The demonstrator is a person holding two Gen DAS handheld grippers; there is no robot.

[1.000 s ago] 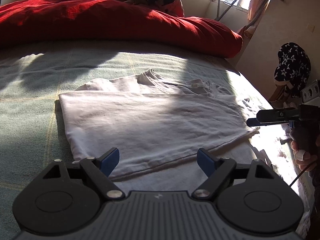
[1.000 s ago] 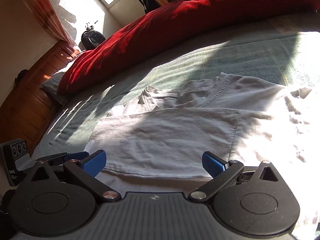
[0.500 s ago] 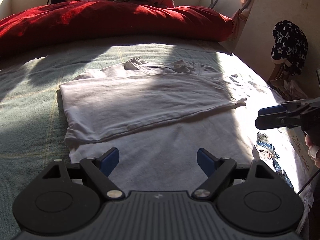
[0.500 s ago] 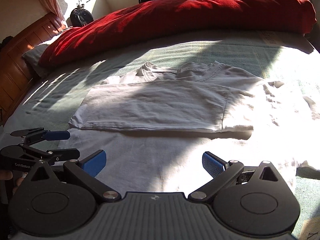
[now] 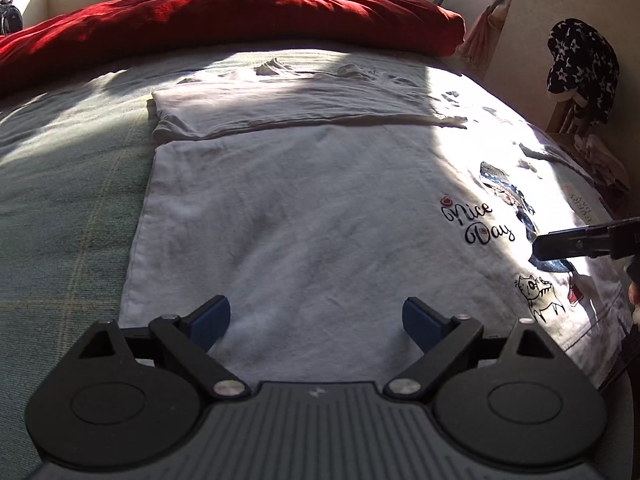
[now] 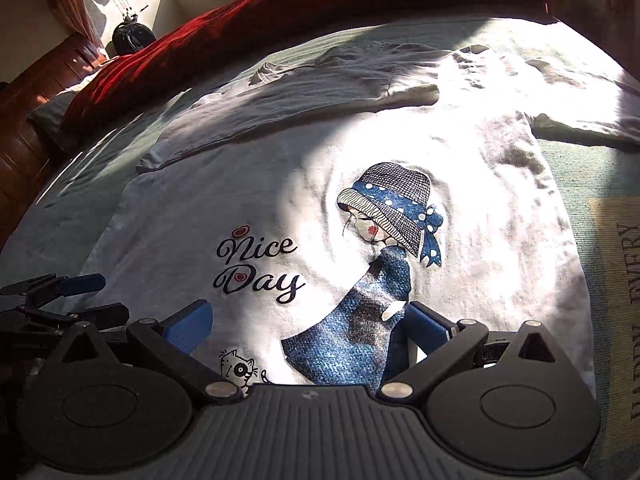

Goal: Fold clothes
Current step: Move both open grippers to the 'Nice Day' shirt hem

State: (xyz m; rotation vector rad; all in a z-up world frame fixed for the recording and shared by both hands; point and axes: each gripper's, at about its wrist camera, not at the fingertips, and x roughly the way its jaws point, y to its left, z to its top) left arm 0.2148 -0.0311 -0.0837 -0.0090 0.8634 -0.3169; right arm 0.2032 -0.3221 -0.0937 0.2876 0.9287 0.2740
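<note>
White shirt (image 5: 304,216) flat on bed (image 5: 68,184), far edge folded over, left hand-held gripper (image 5: 316,318) just spread wider, empty, right hand-held gripper (image 6: 310,326) spread, empty

Both grippers now sit back toward the near edge of the bed (image 5: 72,184). The left gripper (image 5: 316,320) jaws have just been opening wider, nothing between them. The right gripper (image 6: 310,326) now overlies the T-shirt (image 6: 460,248) print.

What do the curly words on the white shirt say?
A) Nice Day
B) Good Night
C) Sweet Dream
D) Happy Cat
A: the black script on the white shirt reads "Nice Day", printed beside the picture of a girl in a blue hat.
</note>
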